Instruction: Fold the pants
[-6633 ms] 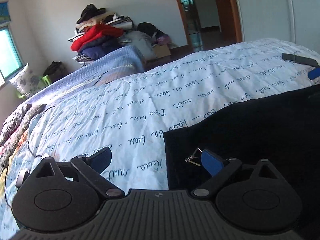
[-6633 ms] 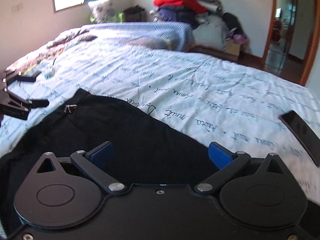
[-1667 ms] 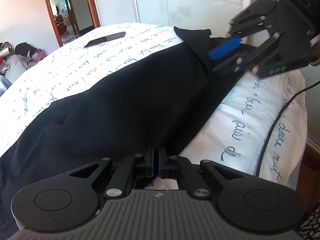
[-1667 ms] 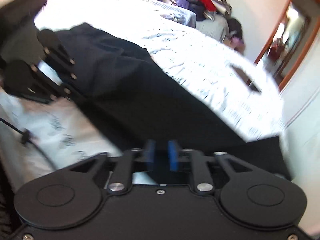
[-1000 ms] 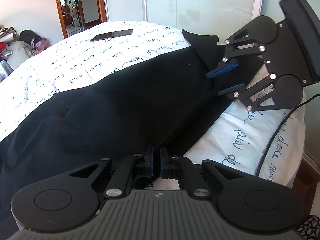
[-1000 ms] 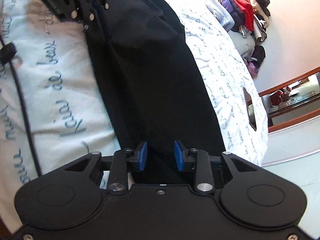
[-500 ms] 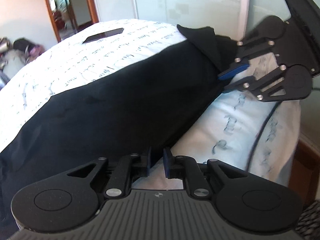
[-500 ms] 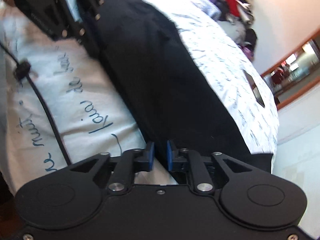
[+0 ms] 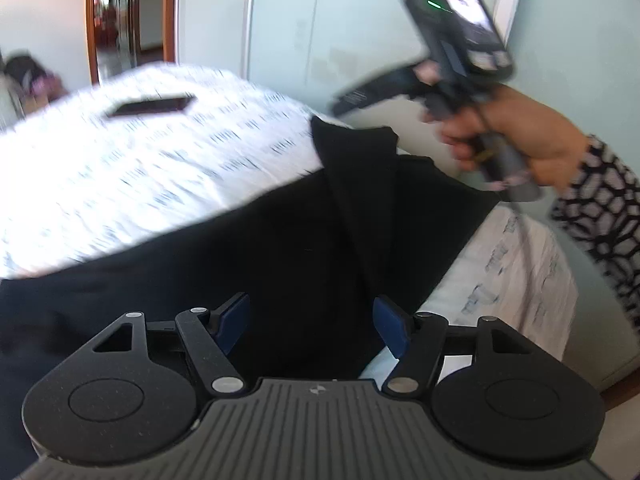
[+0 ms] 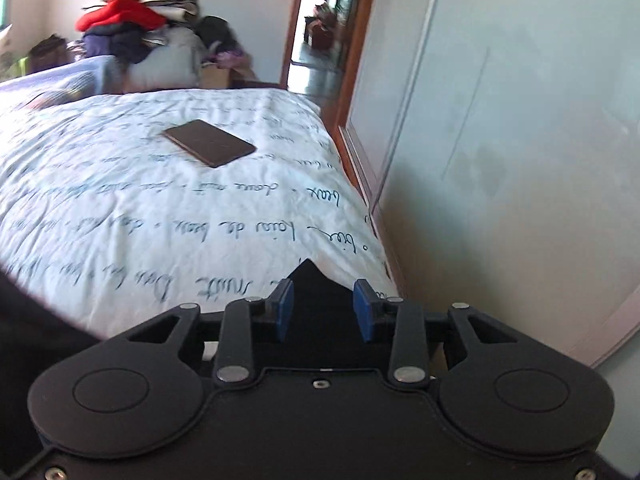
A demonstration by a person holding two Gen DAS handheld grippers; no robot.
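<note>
The left hand-held gripper (image 9: pixel 311 328) had its jaws spread wide, having just been opening; its blue pads (image 9: pixel 234 320) stood apart over the black pants (image 9: pixel 248 264) with nothing clamped; the pants lay along the near edge of the bed (image 9: pixel 120 176), one corner folded up; a dark flat device (image 9: pixel 150 106) lay farther back on the bedspread. The right hand-held gripper (image 10: pixel 322 310) stood partly open, jaws having just been opening; a point of the pants (image 10: pixel 308 280) lay between the pads, not pressed; a hand (image 9: pixel 516 136) held its handle.
</note>
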